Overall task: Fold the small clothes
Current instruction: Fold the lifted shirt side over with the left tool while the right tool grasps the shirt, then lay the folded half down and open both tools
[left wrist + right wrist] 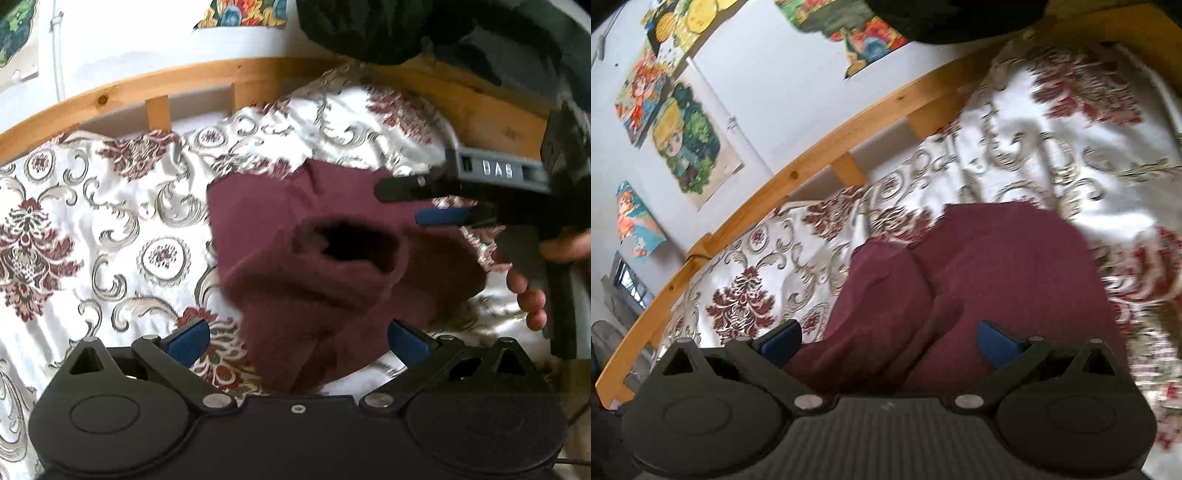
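The dark red garment (310, 266) is lying bunched up on the flowery bedspread (74, 229), near the middle of the bed. It is looking barely folded, so most of the job is waiting. The left tongs (297, 341) are spread wide, holding nothing. The right tongs (888, 341) are spread wide too. The wooden bed rail (147, 83) is blocking the far side; the left side is giving lots of room.

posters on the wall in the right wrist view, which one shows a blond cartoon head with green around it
The large middle poster, tilted, just below the orange-haired character poster and above the small poster with the blue edge. It alone shows yellow hair against green foliage.
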Demonstrator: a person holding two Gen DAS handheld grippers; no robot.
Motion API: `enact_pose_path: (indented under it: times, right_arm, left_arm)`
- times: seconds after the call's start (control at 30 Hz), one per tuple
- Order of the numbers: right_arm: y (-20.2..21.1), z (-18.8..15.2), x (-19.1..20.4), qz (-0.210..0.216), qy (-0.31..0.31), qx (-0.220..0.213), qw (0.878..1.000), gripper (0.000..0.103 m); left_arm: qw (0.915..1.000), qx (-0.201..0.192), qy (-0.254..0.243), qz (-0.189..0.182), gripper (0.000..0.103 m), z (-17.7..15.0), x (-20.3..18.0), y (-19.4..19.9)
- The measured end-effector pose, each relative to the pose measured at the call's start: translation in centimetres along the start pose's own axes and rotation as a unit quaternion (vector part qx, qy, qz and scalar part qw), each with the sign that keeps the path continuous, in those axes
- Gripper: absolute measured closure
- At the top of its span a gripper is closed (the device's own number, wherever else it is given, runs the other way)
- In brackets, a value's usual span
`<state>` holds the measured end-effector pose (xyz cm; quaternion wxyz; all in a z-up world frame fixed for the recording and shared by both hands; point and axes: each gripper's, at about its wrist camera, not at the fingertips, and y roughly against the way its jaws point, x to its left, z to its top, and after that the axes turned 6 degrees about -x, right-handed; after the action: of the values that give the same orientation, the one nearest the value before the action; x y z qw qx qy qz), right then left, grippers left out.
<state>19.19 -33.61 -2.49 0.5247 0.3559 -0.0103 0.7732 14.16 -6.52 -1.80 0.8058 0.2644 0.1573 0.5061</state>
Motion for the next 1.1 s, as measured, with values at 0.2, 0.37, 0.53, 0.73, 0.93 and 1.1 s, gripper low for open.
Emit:
enact_pose_path:
  times: [0.2,0.37,0.53,0.73,0.93,1.1]
  right_arm:
    - [-3.0,-0.4,0.4,-0.032,0.005,0.000,0.999,0.000]
    - [-4.6,-0.8,0.0,-0.041,0.009,0.019,0.999,0.004]
    - [-5.7,-1.1,0.1,-0.063,0.034,0.020,0.997,0.016]
    - [-6.8,-1.5,0.2,-0.054,0.047,0.035,0.997,0.041]
    - [-6.6,-1.2,0.8,-0.060,0.078,0.028,0.995,0.087]
    - [-5.4,-0.2,1.8,-0.056,0.127,-0.013,0.990,0.091]
  left_arm:
    - [0.9996,-0.009,0.025,-0.007,0.001,-0.2,0.8,-0.7]
    - [0.9997,-0.023,0.012,-0.001,0.001,-0.1,0.3,-1.2]
    - [0.9988,-0.044,-0.013,-0.013,0.005,-0.1,-0.5,-1.1]
    - [0.9975,-0.049,-0.045,-0.026,0.021,-0.3,-1.5,-1.3]
    - [0.9960,-0.059,-0.066,-0.007,0.046,-0.6,-2.0,-1.1]
    - [0.9928,-0.067,-0.099,-0.005,0.054,-0.6,-3.0,-0.8]
